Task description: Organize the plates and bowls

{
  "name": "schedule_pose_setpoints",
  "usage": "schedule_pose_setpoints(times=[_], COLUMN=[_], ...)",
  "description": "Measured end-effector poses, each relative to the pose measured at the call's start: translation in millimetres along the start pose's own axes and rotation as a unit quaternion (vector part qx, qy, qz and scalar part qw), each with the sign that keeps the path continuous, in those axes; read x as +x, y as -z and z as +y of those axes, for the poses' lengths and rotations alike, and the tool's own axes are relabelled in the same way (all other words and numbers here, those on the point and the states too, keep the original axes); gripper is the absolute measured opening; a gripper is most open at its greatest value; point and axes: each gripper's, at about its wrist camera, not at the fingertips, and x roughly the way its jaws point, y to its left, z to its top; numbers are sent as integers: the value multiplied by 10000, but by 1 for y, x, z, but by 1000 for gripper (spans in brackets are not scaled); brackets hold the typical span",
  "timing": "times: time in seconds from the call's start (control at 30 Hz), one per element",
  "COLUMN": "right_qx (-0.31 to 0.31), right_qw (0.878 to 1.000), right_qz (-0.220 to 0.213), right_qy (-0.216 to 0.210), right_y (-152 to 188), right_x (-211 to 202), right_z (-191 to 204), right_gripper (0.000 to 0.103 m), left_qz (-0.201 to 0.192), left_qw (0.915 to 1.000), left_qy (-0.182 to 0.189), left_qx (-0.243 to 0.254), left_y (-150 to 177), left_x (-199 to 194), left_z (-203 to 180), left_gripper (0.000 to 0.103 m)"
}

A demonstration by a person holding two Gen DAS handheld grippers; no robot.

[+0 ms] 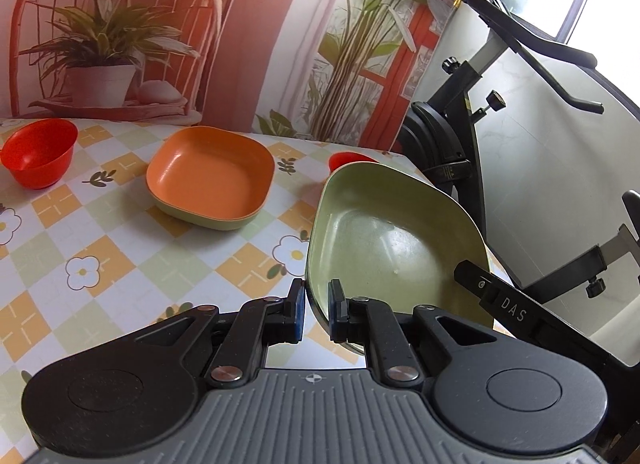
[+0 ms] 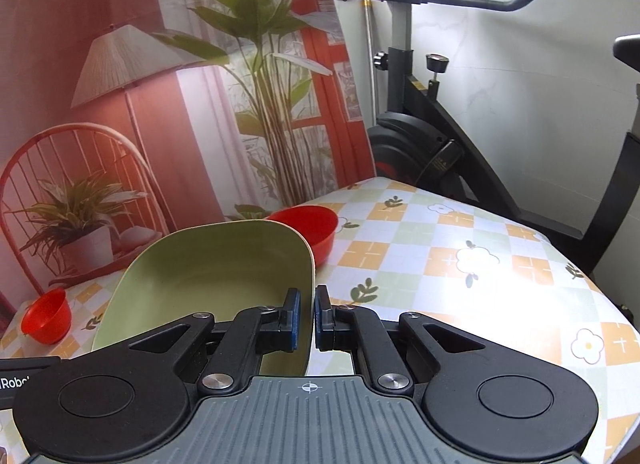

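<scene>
2 grippers (image 1: 316, 304) (image 2: 314, 314) clamp 1 green plate (image 1: 380, 240); 1 orange plate (image 1: 208, 178), 2 red bowls (image 1: 38, 156) (image 2: 308, 226).

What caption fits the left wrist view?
Left gripper pinches green plate's rim, tilted above the tablecloth, orange plate beyond.

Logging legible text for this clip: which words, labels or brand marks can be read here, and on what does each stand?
"DAS": white letters on the black bar at the right of the left wrist view.
"Robo", cut off by the frame edge: on the black part at the left edge of the right wrist view.
Yellow sticker on the exercise bike frame: too small to read.
</scene>
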Motion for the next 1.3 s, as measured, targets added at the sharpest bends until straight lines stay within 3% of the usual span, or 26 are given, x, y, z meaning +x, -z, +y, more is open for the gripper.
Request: schedule_pose_setpoints(times=[0.3, 0.57, 0.7, 0.83, 1.17, 1.3], right_qx=[-455, -736, -868, -1035, -1050, -1071], right_qw=[9976, 9924, 9886, 9846, 9787, 9782], right_qz=[274, 476, 563, 517, 783, 878], right_qy=[-446, -865, -1098, -1310, -1580, -1546], right_y=[-22, -47, -55, -64, -65, -60], right_x=[28, 64, 85, 103, 159, 175], right_z=[32, 61, 75, 87, 107, 111], right_gripper=[6, 7, 8, 8, 10, 10], left_qz=[-53, -75, 4, 104, 293, 364], left_qw=[9999, 9996, 9993, 9971, 9971, 9955], left_qy=[-67, -200, -291, -422, -602, -742], left_qx=[-116, 186, 241, 621, 362, 473], left_y=[-27, -67, -82, -92, -108, -110], left_x=[-2, 5, 17, 30, 72, 92], left_z=[29, 48, 60, 67, 99, 105], left_gripper=[13, 13, 13, 14, 14, 14])
